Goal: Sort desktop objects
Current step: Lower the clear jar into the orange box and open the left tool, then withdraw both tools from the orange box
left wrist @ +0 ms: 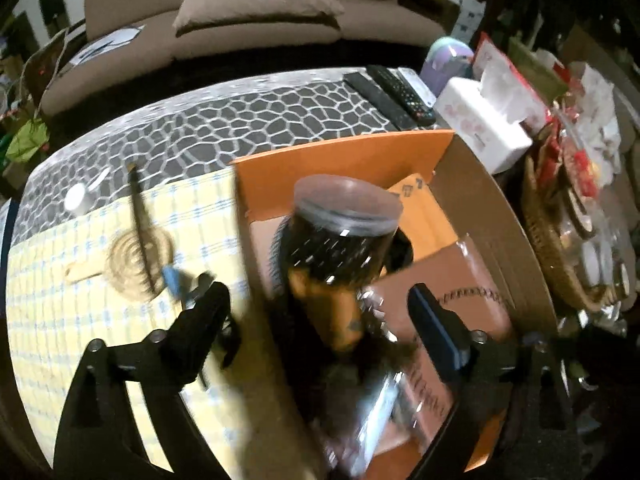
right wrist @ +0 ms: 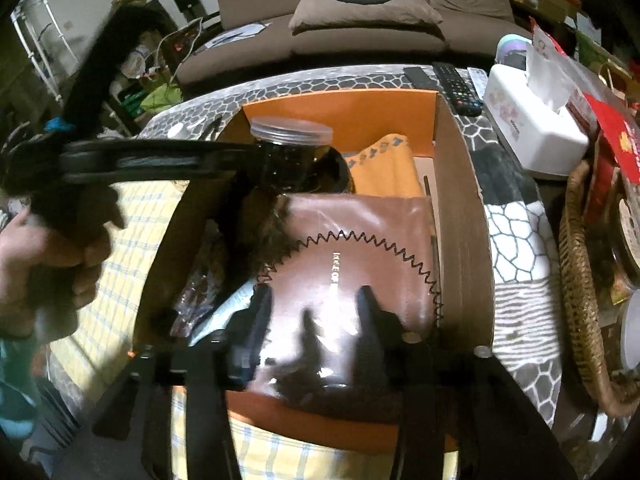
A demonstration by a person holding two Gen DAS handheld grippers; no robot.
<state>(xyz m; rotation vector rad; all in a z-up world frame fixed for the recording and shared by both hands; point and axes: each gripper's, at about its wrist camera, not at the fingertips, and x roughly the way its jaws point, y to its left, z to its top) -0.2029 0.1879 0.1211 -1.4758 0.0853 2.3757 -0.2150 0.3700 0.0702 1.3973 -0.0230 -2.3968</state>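
Observation:
A clear jar with a grey lid and dark contents stands tilted in the far left corner of the orange cardboard box. My left gripper straddles the jar, open, with a gap on each side. In the right wrist view the same jar shows behind the left gripper's black fingers, which a hand holds. My right gripper hovers open over a brown stitched leather pouch lying in the box, with nothing between its fingers.
On the yellow checked cloth left of the box lie a woven coaster, a dark stick, a blue item and a small white disc. Remotes, a tissue box and a wicker basket crowd the right side.

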